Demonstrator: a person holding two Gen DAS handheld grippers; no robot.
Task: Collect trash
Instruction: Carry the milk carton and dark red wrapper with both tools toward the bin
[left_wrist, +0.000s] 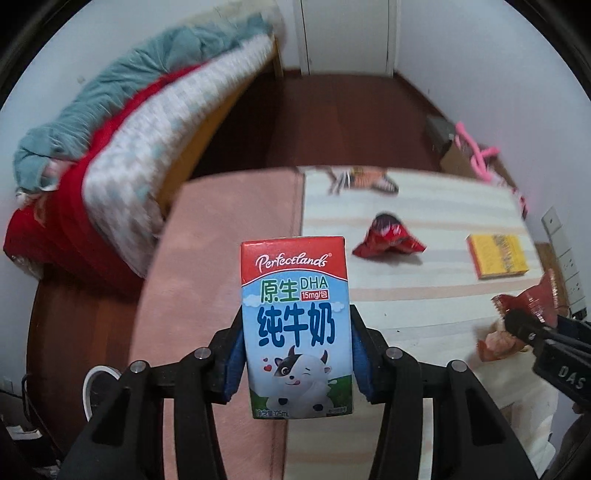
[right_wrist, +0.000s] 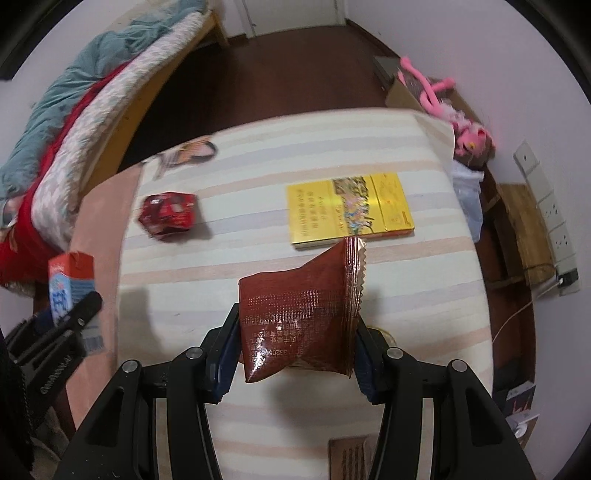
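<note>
Left gripper (left_wrist: 297, 354) around "Perfectlands" milk carton (left_wrist: 295, 325), "DHA 15mg", "125mL".

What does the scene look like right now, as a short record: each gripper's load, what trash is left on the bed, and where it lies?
left gripper: shut on milk carton, lifted, upright
right gripper: shut on brown wrapper, lifted
left on striped cover: crumpled red wrapper, yellow box, flat printed wrapper
red wrapper: left of the yellow box, apart
printed wrapper: far edge, blurred
</note>
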